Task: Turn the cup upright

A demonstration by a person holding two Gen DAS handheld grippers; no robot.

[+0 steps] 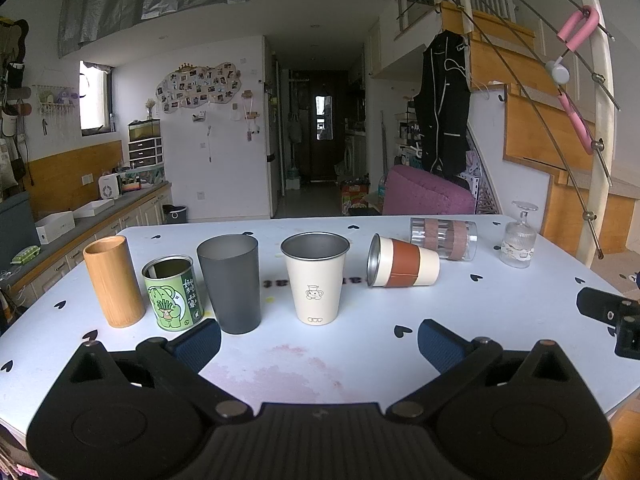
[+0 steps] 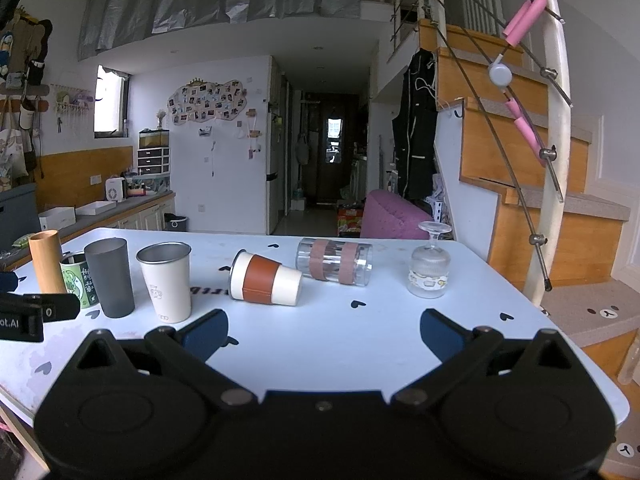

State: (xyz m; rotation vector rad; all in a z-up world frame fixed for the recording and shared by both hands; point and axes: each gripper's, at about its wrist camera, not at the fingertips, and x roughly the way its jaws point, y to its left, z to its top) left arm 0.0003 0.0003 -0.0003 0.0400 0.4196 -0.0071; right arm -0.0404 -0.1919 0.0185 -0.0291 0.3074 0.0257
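Left gripper [image 1: 319,340] low over the pale surface [image 1: 360,360], blue ribbed pads spread wide, nothing held. Right gripper [image 2: 324,330] same: wide open, empty, hovering above the surface near its front edge.

Next back, a row standing upright, mouths up: smooth bamboo cylinder [image 1: 114,281], green printed tin [image 1: 173,293], matte dark grey tumbler [image 1: 231,282], cream metal cup [image 1: 316,276] with bare steel rim and a small cartoon print.

To the right of that row, cream cup with brown sleeve [image 2: 266,279] lies on its side on the surface, tapered, steel-lined. Long axis runs roughly left-right; mouth faces left toward the cream metal cup, base points right.

Just behind it, clear glass tumbler [image 2: 334,261] with two brownish bands, also on its side, long axis left-right. Farthest right, ribbed stemmed glass [image 2: 429,266] stands inverted, foot up, well apart from the grippers.
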